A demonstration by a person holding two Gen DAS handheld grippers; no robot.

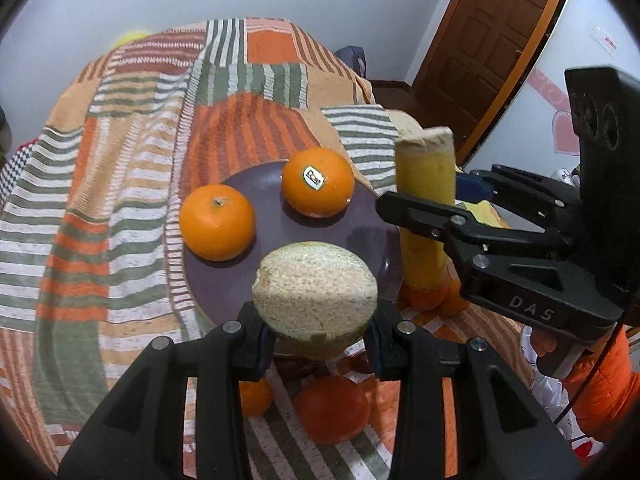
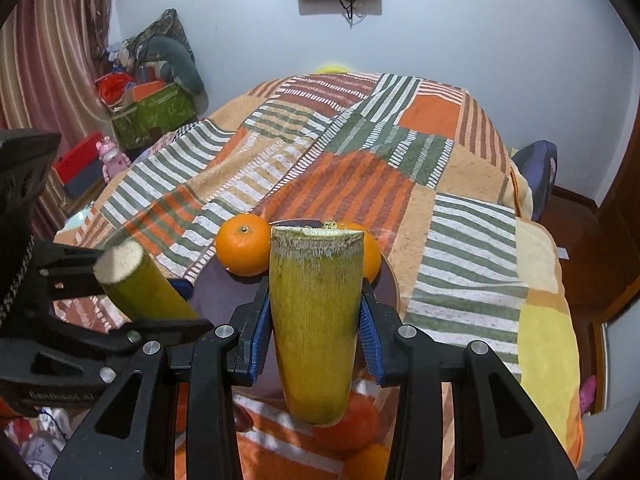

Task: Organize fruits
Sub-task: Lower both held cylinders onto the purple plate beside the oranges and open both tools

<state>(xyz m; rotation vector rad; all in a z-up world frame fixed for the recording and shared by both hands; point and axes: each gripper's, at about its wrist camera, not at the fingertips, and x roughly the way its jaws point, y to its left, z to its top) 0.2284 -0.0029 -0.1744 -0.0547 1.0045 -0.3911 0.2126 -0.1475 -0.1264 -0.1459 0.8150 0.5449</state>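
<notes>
We have two cut pieces of yellow-green fruit in the air at once, both on their way to the dark plate (image 1: 240, 280). In the left wrist view, the left gripper (image 1: 316, 340) pinches one piece (image 1: 316, 292) low in the centre of the frame, its pale, fibrous cut face turned toward us and hanging over the plate's near rim. The right gripper (image 2: 316, 328) pinches the other piece (image 2: 316, 320), a long tapering cylinder with a smooth waxy skin and a rough whitish cut top, standing upright in the middle of the right wrist view. Both pairs of jaws are clamped on their fruit, blue pads against the skin.

We judge this to be the carrying step: neither piece is down yet. The next move calls for lowering each into bare plate without nudging the two oranges (image 1: 218, 226), round, glossy and dimpled, one wearing a sticker, which sit at the plate's far side in the upper middle of the frame.

Further out, more oranges (image 1: 332, 408) lie loose at the bottom of the frame, on a bed covered by a nubby striped patchwork blanket (image 1: 120, 200).
</notes>
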